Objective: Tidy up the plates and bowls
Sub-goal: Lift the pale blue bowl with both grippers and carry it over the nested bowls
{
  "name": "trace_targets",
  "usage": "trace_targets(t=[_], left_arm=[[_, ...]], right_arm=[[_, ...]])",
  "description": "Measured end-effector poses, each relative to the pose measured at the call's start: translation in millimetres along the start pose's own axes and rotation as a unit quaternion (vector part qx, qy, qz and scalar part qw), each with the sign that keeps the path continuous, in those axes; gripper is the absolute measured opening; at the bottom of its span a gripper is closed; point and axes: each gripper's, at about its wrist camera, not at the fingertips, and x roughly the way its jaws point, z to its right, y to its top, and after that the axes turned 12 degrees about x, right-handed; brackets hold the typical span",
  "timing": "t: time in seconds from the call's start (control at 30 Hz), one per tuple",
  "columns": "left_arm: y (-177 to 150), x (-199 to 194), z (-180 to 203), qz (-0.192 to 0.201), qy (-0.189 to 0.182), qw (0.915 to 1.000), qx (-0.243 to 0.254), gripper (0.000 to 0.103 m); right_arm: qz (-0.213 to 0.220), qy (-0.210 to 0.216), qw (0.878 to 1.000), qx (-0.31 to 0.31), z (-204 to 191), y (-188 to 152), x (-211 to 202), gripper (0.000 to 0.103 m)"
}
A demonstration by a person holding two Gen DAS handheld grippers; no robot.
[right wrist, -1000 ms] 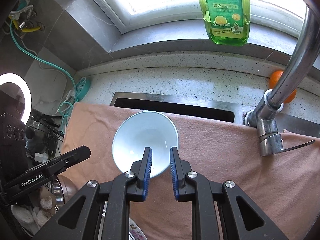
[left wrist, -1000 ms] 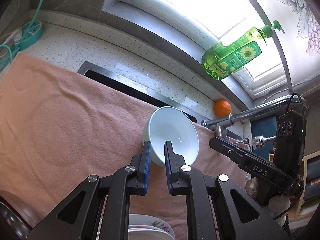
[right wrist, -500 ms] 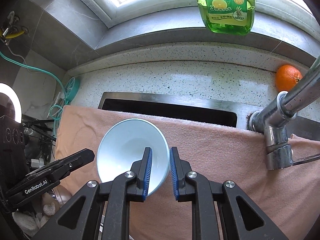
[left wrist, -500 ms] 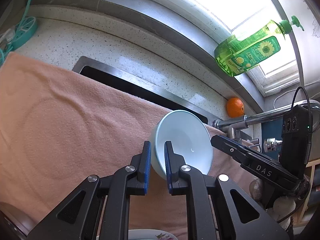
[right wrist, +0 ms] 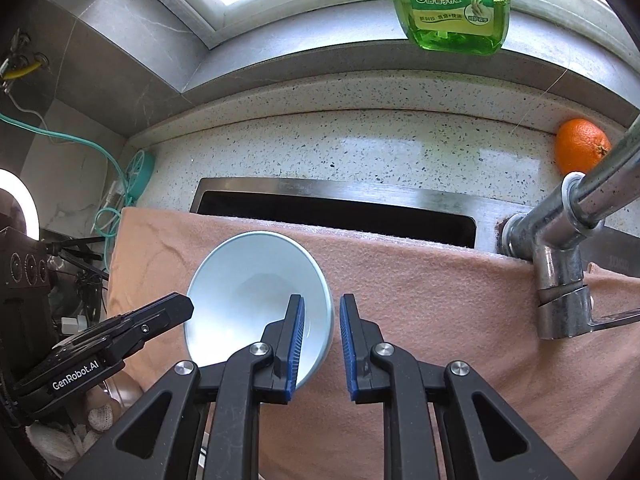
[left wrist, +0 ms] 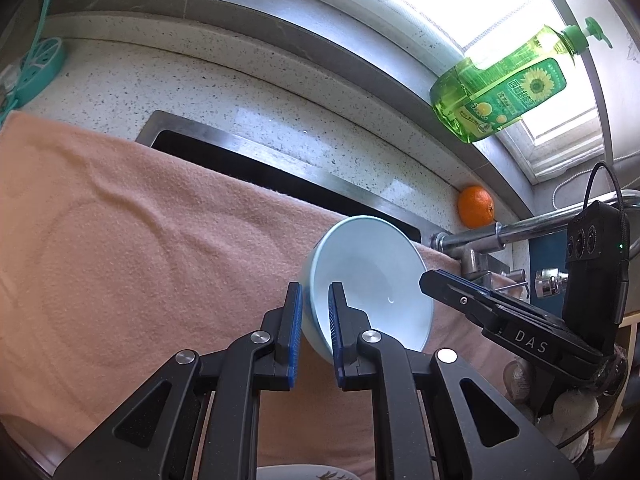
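A pale blue bowl (left wrist: 372, 276) hangs tilted just above a pink towel (left wrist: 120, 240) that covers the sink. My left gripper (left wrist: 314, 320) is shut on its near rim, one pad inside the bowl and one outside. In the right wrist view the same bowl (right wrist: 248, 280) sits left of centre, and my right gripper (right wrist: 320, 336) is shut on its opposite rim. Each gripper shows in the other's view: the right gripper (left wrist: 444, 284) at the bowl's far edge, the left gripper (right wrist: 168, 312) at its left edge. Whether the bowl touches the towel I cannot tell.
A flowered plate (left wrist: 304, 472) peeks in at the bottom edge. Behind the towel lie the open strip of the steel sink (right wrist: 336, 212) and a speckled counter. A faucet (right wrist: 560, 240), an orange (right wrist: 580, 148) and a green soap bottle (right wrist: 452, 4) stand to the right.
Both grippers have sunk toward the towel with the bowl held between them. The flowered plate has slid almost out of the left wrist view. The grips are unchanged.
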Motion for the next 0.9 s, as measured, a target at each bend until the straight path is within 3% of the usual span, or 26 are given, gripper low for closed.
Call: trace_targets(t=[0.53, 0.9], left_arm=[[-1.9, 6.2, -7.0, -0.001, 0.004, 1.0, -0.002, 0.007], [-4.2, 6.4, -8.5, 0.004, 0.001, 0.9999, -0.01, 0.005]], right_arm=[[-0.006, -0.006, 1.0, 0.0, -1.9, -0.4, 8.3, 0.007], [0.0, -0.011, 1.0, 0.004, -1.6, -4.0, 7.1, 0.005]])
